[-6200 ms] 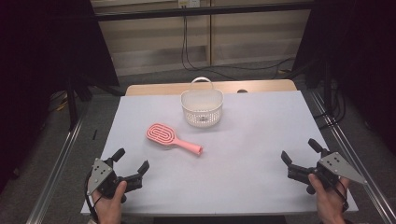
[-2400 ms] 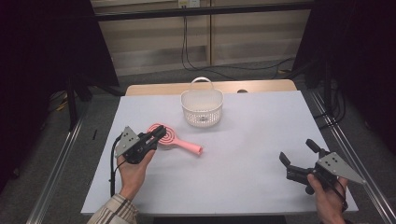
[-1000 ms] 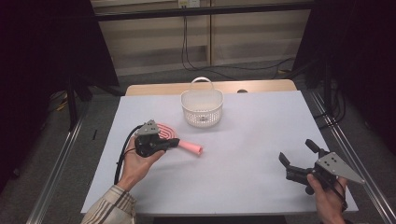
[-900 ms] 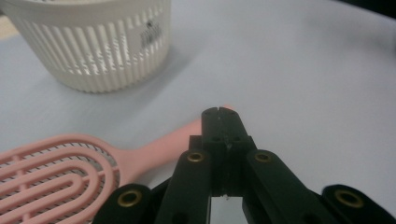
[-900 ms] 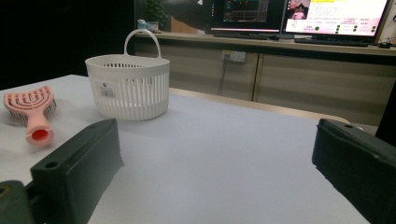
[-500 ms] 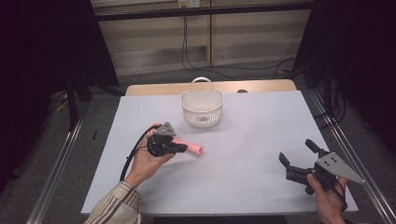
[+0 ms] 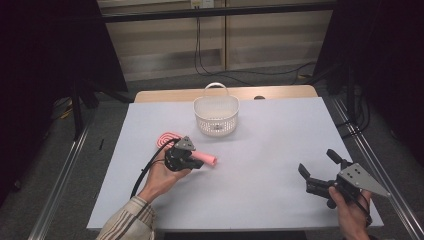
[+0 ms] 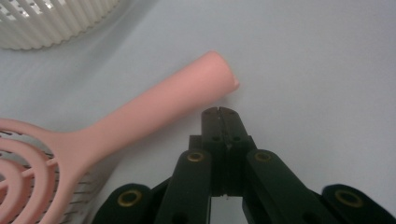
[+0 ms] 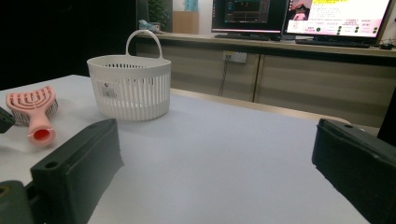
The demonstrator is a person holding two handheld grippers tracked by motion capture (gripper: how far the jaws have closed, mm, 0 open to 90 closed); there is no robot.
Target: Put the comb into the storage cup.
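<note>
A pink hairbrush (image 7: 206,159) lies on the white table, its head toward the left and its handle pointing right. My left gripper (image 7: 196,162) sits low over the handle, held by a hand with a striped sleeve. In the left gripper view the jaws (image 8: 219,113) are shut together with nothing between them, their tips just beside the end of the hairbrush handle (image 8: 163,102). My right gripper (image 7: 318,164) rests near the table's front right corner, open and empty. From there the hairbrush (image 9: 35,112) shows at far left, beyond the right gripper (image 9: 217,140).
A white slatted basket (image 7: 216,117) with a handle stands at the back middle of the table, just beyond the brush; it also appears as the basket (image 9: 128,86) and the basket (image 8: 46,23). Metal rails run along both table sides. Monitors stand on a counter behind.
My left gripper has moved from the front left to the brush, then rightward along the handle and lower, jaws shut. The right gripper has stayed put.
</note>
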